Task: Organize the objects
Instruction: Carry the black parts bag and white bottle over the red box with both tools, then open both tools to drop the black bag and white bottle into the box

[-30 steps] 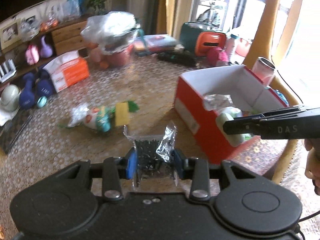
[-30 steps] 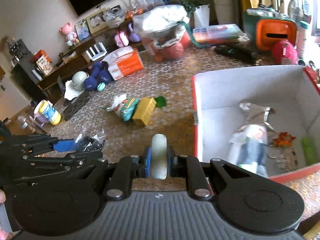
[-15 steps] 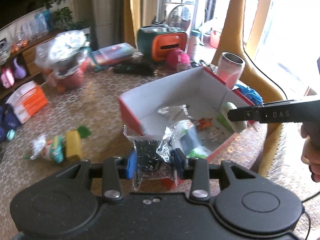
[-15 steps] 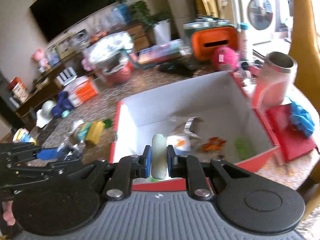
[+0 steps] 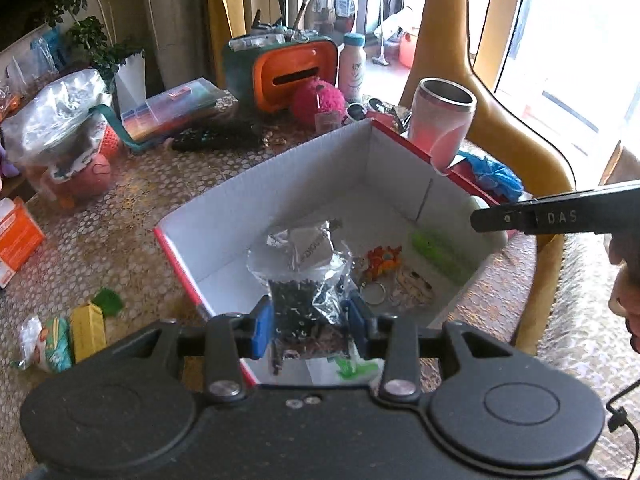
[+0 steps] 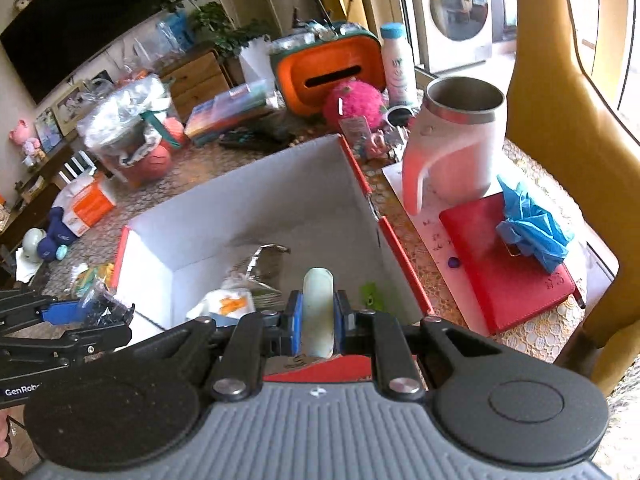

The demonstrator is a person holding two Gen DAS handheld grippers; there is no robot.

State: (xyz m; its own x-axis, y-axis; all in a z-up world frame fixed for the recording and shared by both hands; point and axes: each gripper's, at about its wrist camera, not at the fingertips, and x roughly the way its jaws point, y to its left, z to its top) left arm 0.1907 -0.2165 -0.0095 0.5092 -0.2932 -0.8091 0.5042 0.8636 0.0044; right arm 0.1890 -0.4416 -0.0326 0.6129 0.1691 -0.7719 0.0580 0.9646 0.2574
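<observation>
Over the red box at frame centre, your left gripper pinches a clear bag of dark bits; your right gripper clamps a pale capsule. Lower both inside before releasing.

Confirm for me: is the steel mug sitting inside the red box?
No, the steel mug stands on the table outside the red box, just past its right wall beside a red notebook.

We see a cardboard box, matt white inside. Within it lies a crinkled, glossy clear plastic bag. Beside the box stands a tumbler with a brushed metal rim, by a smooth red notebook bearing crumpled blue plastic.
</observation>
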